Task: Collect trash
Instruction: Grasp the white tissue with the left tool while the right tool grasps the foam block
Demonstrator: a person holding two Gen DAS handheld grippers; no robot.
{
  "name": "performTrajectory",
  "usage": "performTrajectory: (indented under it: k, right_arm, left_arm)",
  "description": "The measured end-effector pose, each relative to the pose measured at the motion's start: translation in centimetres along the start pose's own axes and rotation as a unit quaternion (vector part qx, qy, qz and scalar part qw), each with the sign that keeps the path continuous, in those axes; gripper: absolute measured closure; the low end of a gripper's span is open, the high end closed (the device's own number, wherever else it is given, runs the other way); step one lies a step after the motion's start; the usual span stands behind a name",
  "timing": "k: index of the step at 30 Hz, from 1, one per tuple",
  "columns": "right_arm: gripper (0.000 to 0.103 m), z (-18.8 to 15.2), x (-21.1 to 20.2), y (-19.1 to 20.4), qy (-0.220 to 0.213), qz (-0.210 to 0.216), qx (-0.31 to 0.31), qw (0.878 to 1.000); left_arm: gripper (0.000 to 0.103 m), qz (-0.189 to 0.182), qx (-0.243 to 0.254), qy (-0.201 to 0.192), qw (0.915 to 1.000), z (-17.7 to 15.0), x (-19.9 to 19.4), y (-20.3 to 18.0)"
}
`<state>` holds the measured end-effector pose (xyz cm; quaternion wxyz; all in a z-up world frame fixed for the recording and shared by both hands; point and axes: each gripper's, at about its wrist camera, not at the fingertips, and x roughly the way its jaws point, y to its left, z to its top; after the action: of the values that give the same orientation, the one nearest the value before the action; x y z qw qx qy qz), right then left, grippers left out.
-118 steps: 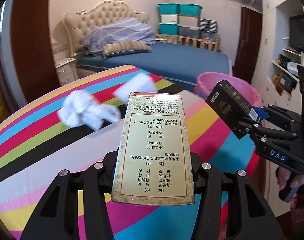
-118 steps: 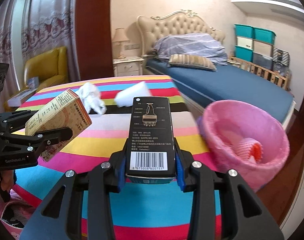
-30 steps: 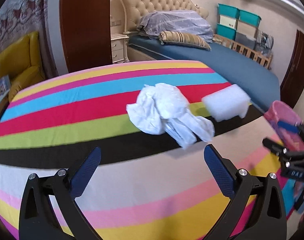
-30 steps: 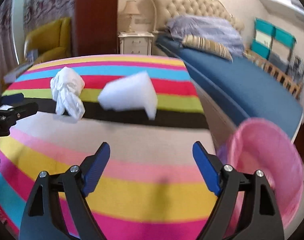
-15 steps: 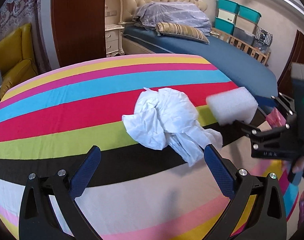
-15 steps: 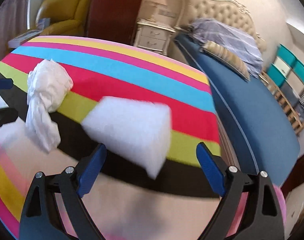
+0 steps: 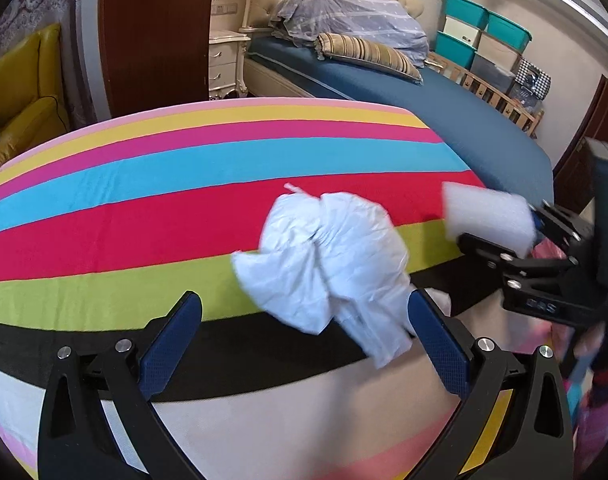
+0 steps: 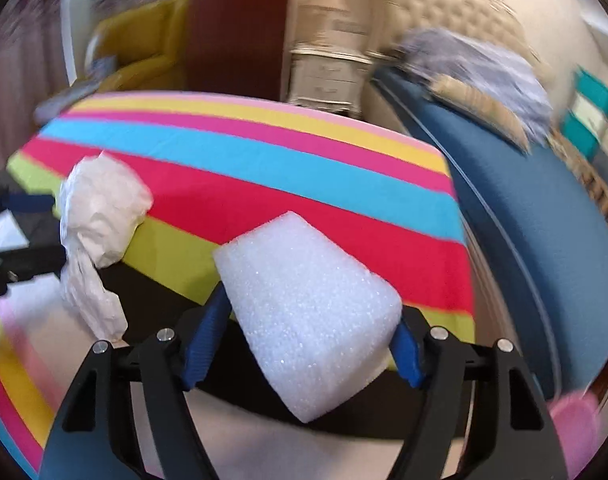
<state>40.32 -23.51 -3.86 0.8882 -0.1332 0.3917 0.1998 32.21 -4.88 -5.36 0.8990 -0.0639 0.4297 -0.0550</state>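
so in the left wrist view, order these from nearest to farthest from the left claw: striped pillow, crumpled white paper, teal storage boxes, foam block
1. crumpled white paper: just ahead of the open left claw, toward its right finger.
2. foam block: farther right, between the right claw's pads, whose jaws have just been closing.
3. striped pillow: on the blue bed beyond the table.
4. teal storage boxes: stacked by the far wall, upper right.

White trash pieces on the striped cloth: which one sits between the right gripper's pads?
The foam block, smooth and squared; the right gripper has just closed on it. The crumpled paper wad lies free.
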Motion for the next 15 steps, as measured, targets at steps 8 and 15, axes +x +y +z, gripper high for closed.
performTrajectory:
  k: [8, 15]
  right_arm:
    - [0.033, -3.4, -3.8, -0.2, -0.033, -0.003, 0.07, 0.997]
    - [0.032, -7.0, -7.1, 1.8, -0.039, -0.036, 0.06, 0.997]
  left_arm:
    - [0.014, 0.025, 0.007, 0.01, 0.9996, 1.4, 3.3, -1.9]
    - [0.058, 0.011, 0.052, -0.022, 0.9983, -1.3, 0.5, -3.3]
